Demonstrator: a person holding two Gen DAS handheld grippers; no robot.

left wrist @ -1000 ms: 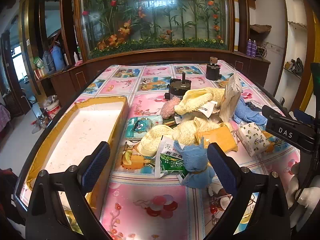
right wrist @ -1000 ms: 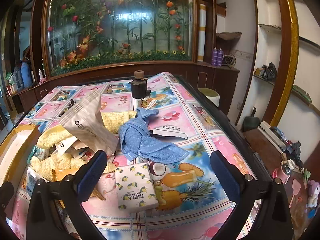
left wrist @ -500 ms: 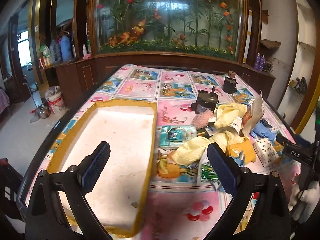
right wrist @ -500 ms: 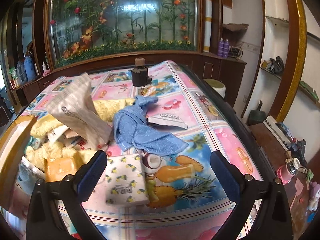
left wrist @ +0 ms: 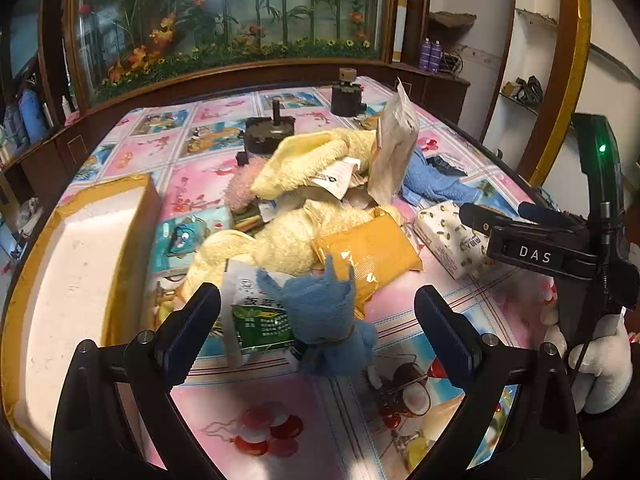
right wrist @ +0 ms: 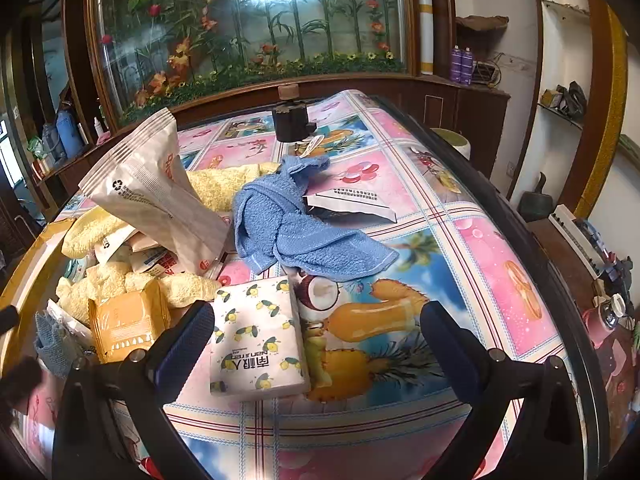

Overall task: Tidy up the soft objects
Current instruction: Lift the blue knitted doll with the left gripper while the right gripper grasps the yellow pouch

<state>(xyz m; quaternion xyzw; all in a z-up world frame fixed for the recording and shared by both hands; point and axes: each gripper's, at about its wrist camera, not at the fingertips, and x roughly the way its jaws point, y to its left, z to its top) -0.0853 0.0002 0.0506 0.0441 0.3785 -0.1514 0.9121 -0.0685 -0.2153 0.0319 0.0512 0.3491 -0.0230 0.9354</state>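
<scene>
Label "DAS" (right gripper (left wrist: 536, 254))

A big glass case (right wrist: 248, 24) full of flowers stands behind the desk (right wrist: 460, 240). Two purple bottles (right wrist: 461, 65) sit on a shelf to the right.

Both hand-held grippers, left (left wrist: 318, 320) and right (right wrist: 318, 332), wide open, empty.

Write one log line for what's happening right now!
left tool: open, above blue plush toy | right tool: open, above tissue pack | tray: empty
</scene>
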